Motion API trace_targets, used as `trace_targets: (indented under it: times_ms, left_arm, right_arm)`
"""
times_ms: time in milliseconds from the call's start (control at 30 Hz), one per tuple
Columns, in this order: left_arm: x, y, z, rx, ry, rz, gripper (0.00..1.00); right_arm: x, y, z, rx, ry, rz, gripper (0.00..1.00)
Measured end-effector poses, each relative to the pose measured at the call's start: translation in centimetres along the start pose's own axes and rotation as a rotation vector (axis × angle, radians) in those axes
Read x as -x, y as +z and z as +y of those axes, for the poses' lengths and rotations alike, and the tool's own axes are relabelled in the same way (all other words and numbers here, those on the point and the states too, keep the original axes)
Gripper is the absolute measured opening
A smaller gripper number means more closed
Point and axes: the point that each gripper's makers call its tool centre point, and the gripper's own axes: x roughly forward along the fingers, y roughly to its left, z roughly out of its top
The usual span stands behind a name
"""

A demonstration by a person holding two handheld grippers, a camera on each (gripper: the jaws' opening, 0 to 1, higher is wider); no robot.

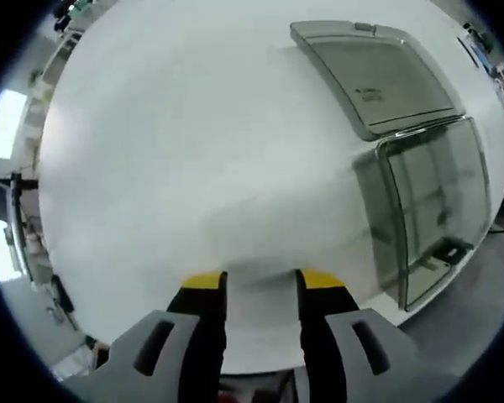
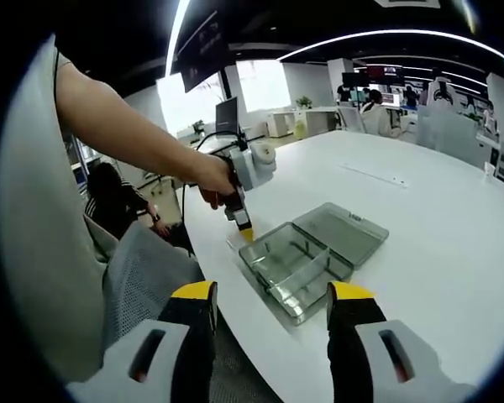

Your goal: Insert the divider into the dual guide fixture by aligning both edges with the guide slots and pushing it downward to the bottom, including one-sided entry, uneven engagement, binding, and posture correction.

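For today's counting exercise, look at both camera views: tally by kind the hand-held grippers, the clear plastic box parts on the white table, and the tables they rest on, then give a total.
Grippers: 2, the left gripper and the right gripper
Clear box parts: 2, the open tray and its lid
White table: 1
Total: 5

You have one round white table [image 2: 420, 227] in front of you, and on it sits one clear, grey-tinted plastic box [image 2: 290, 269] with one matching clear lid [image 2: 340, 231] lying open beside it. You hold two grippers, the left gripper [image 2: 245, 232] and the right gripper [image 2: 273, 295], each with two black jaws tipped in yellow. In the left gripper view, you can count the same one box [image 1: 433, 210], one lid [image 1: 378, 75] and the left gripper [image 1: 262, 279].
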Motion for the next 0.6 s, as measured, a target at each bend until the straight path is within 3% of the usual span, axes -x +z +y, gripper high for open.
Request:
trace_targets:
  times_ms: [233,467,600]
  left_arm:
    - [0.14,-0.16,0.07,-0.042,0.0,-0.004,0.29]
    - [0.41,0.4,0.48,-0.105,0.0,-0.016,0.17]
    - [0.32,0.35,0.79,-0.12,0.0,-0.009,0.17]
  right_arm:
    - [0.2,-0.06,-0.22,-0.011,-0.009,-0.003,0.48]
    - [0.06,0.03,-0.12,-0.014,-0.007,-0.006,0.48]
    - [0.05,0.05,-0.13,-0.011,-0.007,-0.003,0.48]
